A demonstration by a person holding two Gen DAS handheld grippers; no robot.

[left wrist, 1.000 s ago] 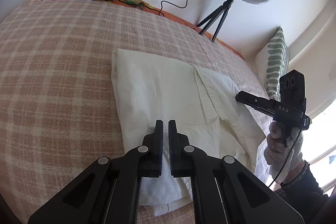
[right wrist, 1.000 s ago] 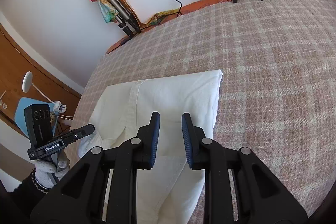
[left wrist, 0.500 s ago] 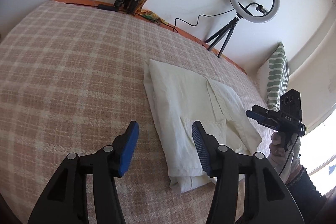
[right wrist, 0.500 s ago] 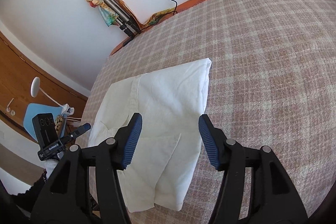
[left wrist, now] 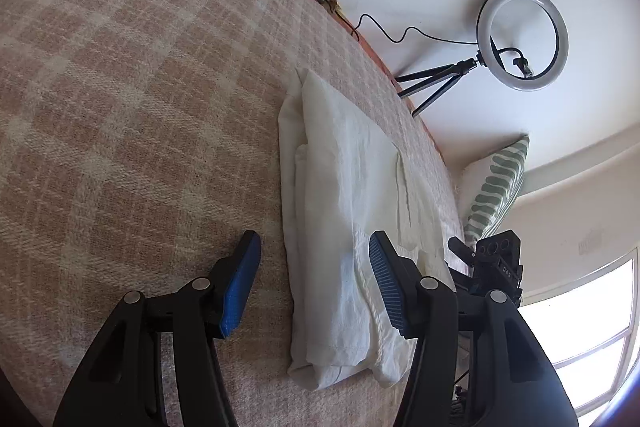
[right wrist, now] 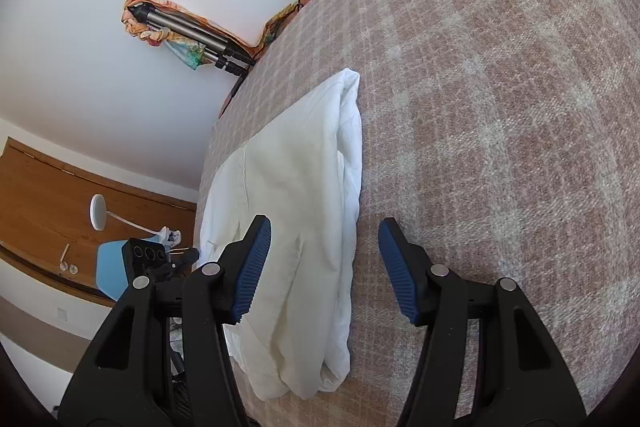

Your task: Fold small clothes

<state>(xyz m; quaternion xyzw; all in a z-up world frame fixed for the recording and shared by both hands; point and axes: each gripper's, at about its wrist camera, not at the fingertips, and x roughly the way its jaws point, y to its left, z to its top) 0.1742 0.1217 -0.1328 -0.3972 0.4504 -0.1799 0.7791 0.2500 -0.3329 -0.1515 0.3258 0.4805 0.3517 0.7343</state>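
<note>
A white folded garment [left wrist: 344, 211] lies on the pink plaid bedspread [left wrist: 132, 99]; it also shows in the right wrist view [right wrist: 296, 195]. My left gripper [left wrist: 314, 283] is open and empty, low over the garment's near left edge, one finger on each side of that edge. My right gripper [right wrist: 324, 267] is open and empty, straddling the garment's right folded edge at the near end. The right gripper also shows in the left wrist view [left wrist: 488, 267], past the garment. The left gripper shows in the right wrist view [right wrist: 160, 259], at the garment's far side.
A ring light on a tripod [left wrist: 520, 39] stands at the wall behind the bed. A green striped pillow [left wrist: 496, 191] lies at the bed's right end. Folded tripods with a colourful cloth [right wrist: 180, 35] lean at the wall. A wooden door and blue chair [right wrist: 108, 263] are left.
Both grippers opened and let go of the garment, then dropped low beside its side edges. The garment lies folded on the bedspread.
</note>
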